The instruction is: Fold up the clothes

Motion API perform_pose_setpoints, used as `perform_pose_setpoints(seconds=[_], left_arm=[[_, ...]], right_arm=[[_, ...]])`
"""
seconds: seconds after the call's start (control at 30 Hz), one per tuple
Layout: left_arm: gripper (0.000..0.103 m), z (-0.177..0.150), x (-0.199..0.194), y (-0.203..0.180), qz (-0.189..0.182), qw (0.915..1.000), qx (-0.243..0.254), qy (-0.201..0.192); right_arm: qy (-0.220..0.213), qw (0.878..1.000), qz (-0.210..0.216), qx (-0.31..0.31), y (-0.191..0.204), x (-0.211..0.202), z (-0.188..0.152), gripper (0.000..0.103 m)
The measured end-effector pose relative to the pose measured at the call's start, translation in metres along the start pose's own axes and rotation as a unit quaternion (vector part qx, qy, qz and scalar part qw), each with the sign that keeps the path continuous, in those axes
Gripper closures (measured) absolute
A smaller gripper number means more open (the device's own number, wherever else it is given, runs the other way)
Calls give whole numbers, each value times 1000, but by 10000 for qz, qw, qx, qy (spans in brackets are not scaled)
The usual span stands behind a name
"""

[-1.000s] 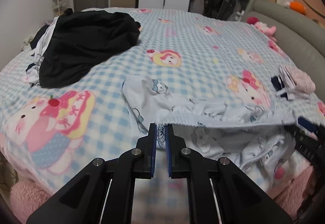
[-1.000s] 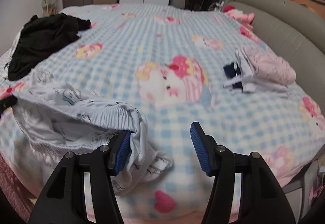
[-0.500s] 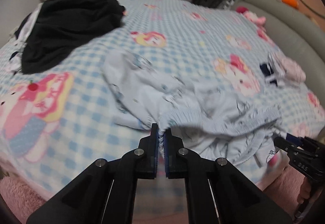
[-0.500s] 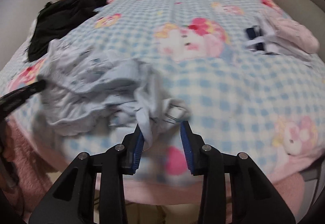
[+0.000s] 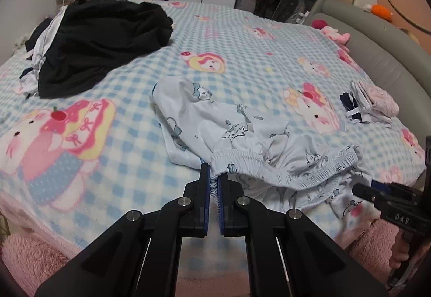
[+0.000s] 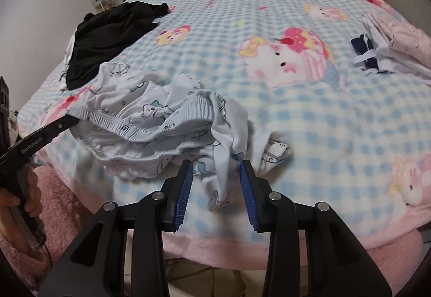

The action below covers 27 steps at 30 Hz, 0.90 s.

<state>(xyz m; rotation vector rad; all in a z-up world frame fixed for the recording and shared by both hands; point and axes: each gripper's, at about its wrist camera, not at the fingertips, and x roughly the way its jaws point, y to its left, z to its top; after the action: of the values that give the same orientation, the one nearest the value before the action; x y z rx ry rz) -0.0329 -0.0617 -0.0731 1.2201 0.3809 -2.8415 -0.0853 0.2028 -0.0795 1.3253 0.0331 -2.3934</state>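
Observation:
Pale blue printed pyjama trousers lie crumpled near the bed's front edge, the elastic waistband facing me. My left gripper is shut on the waistband's left end. In the right wrist view the same trousers sit bunched, with a hanging fold of cloth between the fingers of my right gripper, which is open and not pinching it. The left gripper shows there at the left, and the right gripper shows at the right edge of the left wrist view.
A black garment lies heaped at the far left of the checked cartoon blanket. A stack of folded clothes sits by the grey headboard on the right. A pink fluffy edge hangs below the blanket's front.
The right gripper let go of the waistband, dropped lower and narrowed around a hanging fold. The trousers slackened and bunched on the bed. The left gripper stayed shut on the waistband.

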Motion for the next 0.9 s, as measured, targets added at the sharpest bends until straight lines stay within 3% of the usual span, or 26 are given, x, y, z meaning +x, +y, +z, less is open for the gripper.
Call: perform_pose_setpoints(seconds=[0.1,0.13,0.2,0.27,0.37,0.47,0.53,0.6,0.67,0.7,0.77,0.9], left_arm=[[86,4,-1,-2,71,9999,105,-63],[71,5,0,-2,131,9997,161,-83],[61,10,3,-3,207,9994,248,-132],[65,15,2,-2,188,9994,215,-190],[83,17,0,0,313,9990,161,-268],[88,13,2,5,590,9979,105,-234],[88,11,4,9,774,9968,68,-211],[88,7,4,14,709,9973,-41,-200],[88,5,5,18,611,9979,-127,-193],[88,4,5,19,547,9982,-158,-192],[88,2,4,19,399,9987,-205,-233],[88,-3,5,19,221,9991,-273,-244]], right_arm=[[-48,9999,-37,136,-2,1,5,55],[-7,9997,146,206,-3,2,7,54],[125,9985,465,267,-2,5,10,53],[326,9973,600,277,4,7,10,53],[504,9951,755,403,10,4,9,53],[350,9976,552,209,15,-12,10,54],[95,9988,469,78,18,-26,12,54],[-75,9965,823,-160,23,-38,13,54],[254,9875,1472,-504,32,-30,10,54],[388,9858,1518,-608,34,-21,8,54],[598,9831,1561,-748,36,-6,4,54],[392,9922,1140,-317,18,8,19,55]])
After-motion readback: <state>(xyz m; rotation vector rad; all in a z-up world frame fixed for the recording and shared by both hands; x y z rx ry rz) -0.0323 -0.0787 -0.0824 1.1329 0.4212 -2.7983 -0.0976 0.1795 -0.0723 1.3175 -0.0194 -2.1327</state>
